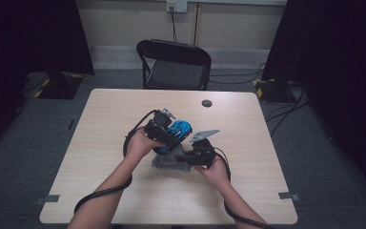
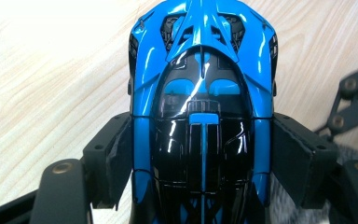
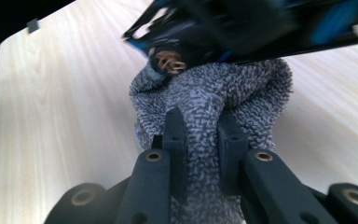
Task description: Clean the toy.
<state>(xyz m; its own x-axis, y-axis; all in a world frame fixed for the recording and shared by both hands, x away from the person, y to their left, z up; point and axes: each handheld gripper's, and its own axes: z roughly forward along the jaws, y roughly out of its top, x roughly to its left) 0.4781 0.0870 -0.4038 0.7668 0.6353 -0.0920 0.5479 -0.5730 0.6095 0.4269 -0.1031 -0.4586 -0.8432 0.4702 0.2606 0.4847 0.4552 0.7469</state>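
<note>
Toy car (image 2: pixel 200 116), blue with a glossy black roof, sits clamped in the left gripper (image 2: pixel 200 158): the two black pads press on its flanks, one on each side, so the jaws stand fairly wide apart, as wide as the car's body. In the high view the left gripper (image 1: pixel 164 131) holds the car (image 1: pixel 178 130) over the middle of the worktop (image 1: pixel 105 124); whether it hangs clear of the surface I cannot tell.

Just below the car lies a grey fuzzy cloth (image 3: pixel 214 107). The right gripper (image 3: pixel 204 135) has its jaws drawn nearly together, pinching a fold of that cloth between the pads. In the right gripper view the cloth rises from the jaws to the dark underside of the car (image 3: pixel 261 28), where it touches near a wheel. From above, the cloth (image 1: pixel 169 163) bunches on the worktop between the two hands, with the right gripper (image 1: pixel 201 151) at its right edge.

Count: one car, one cloth, two grippers. Beyond the far edge of the worktop stands one black folding chair (image 1: pixel 174 64).
</note>
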